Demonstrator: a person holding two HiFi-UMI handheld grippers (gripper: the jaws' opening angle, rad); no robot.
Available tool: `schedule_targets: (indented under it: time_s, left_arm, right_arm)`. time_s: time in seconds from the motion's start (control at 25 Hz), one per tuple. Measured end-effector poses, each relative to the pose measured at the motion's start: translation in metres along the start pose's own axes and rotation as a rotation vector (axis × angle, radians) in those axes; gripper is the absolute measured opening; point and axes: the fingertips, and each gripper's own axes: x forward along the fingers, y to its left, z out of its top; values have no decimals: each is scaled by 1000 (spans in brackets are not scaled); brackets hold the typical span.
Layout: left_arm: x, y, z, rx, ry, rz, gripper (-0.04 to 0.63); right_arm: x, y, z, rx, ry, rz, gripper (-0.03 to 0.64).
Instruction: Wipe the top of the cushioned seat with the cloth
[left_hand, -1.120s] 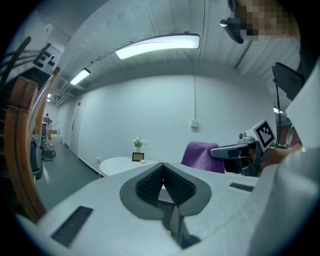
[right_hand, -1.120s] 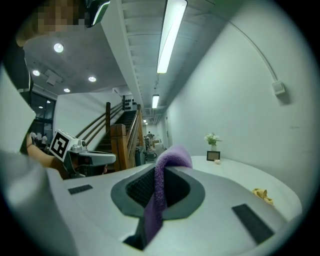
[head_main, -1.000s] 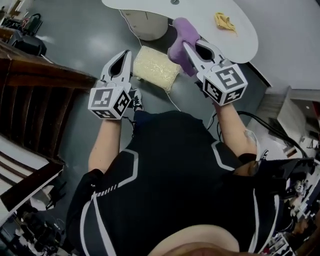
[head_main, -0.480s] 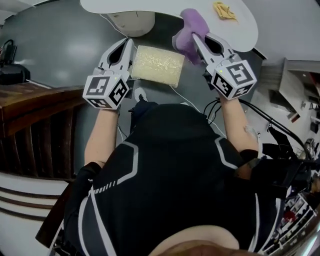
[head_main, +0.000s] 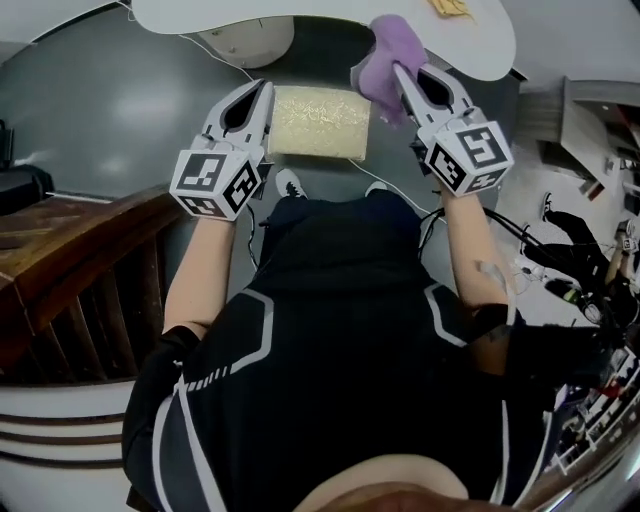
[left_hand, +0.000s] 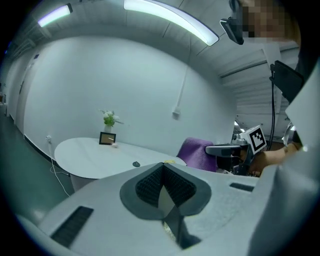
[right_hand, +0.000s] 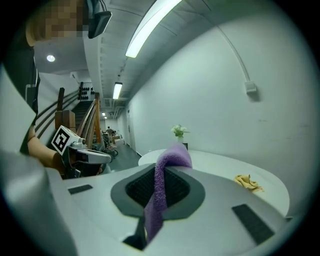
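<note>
Purple fleecy cloth (head_main: 383, 52): pinched in your right tool (head_main: 402, 76); next, lower onto cream rectangular cushioned seat (head_main: 318, 122). Left tool (head_main: 264, 90) pressed together.

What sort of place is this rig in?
Probably an office or lab common area: a white rounded table with a small potted plant, a wooden stair rail, and a strip-lit corridor behind.

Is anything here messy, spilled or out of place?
Only one small thing: a crumpled yellow scrap, perhaps a rag, lies loose on the white table. Nothing looks spilled or broken. The purple cloth is pinched in the right gripper, and the cushioned seat looks intact.
</note>
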Motion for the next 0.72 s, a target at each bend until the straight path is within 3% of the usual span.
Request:
schedule_targets:
  time_s: [0.28, 0.44, 0.6, 0.72]
  left_arm:
    - [36, 10, -42, 50, 86, 28, 3]
    - [41, 22, -67, 78, 137, 95, 5]
    - [43, 43, -94, -43, 124, 152, 5]
    - [47, 60, -128, -63, 172, 179, 5]
  right_arm:
    - [16, -34, -42, 42, -1, -12, 26]
    - [32, -39, -73, 66, 30, 58, 26]
    - [57, -37, -111, 49, 93, 82, 26]
    - [79, -30, -145, 55, 148, 75, 26]
